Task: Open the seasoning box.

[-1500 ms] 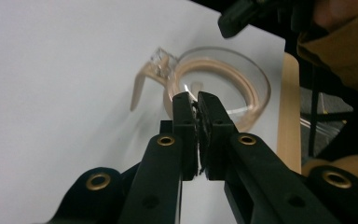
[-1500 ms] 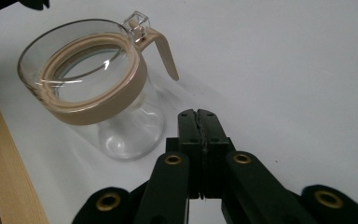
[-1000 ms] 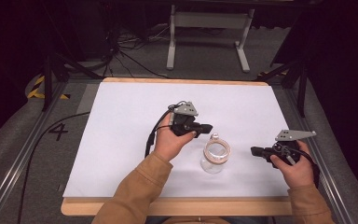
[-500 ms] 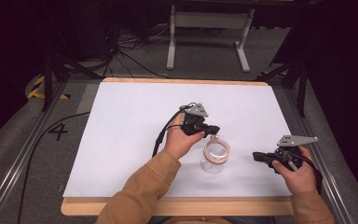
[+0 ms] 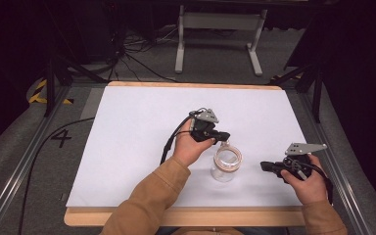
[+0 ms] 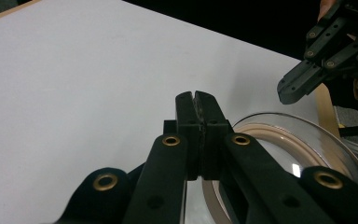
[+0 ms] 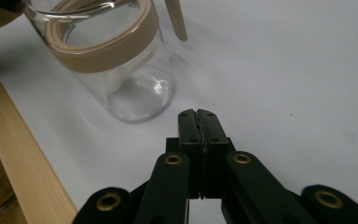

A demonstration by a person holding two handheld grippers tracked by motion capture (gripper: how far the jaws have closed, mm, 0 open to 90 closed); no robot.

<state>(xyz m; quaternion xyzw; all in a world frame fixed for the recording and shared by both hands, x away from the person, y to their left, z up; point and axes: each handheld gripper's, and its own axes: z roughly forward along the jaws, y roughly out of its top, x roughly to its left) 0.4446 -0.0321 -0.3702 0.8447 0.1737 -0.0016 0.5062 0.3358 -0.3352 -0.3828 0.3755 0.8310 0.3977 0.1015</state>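
A clear glass jar (image 5: 226,164) with a beige seal ring under its glass lid stands upright on the white sheet, right of centre near the front. My left gripper (image 5: 223,137) is shut and empty, its tips just over the jar's far rim. In the left gripper view its jaws (image 6: 196,95) are pressed together above the lid (image 6: 303,140). My right gripper (image 5: 264,166) is also shut and empty, lying low to the right of the jar and pointing at it, a short gap away. In the right gripper view the jar (image 7: 116,60) stands ahead of those jaws (image 7: 198,114), and a beige tab (image 7: 177,21) sticks out from the seal.
The white sheet (image 5: 127,147) covers a wooden table whose bare front edge (image 5: 200,215) runs close behind the jar. Metal rails flank the table. A grey stand (image 5: 215,29) and cables sit on the floor beyond the far edge.
My left gripper moved right and slightly down to the jar's far rim, then stopped. The right gripper shifted only slightly. The jar stayed put.
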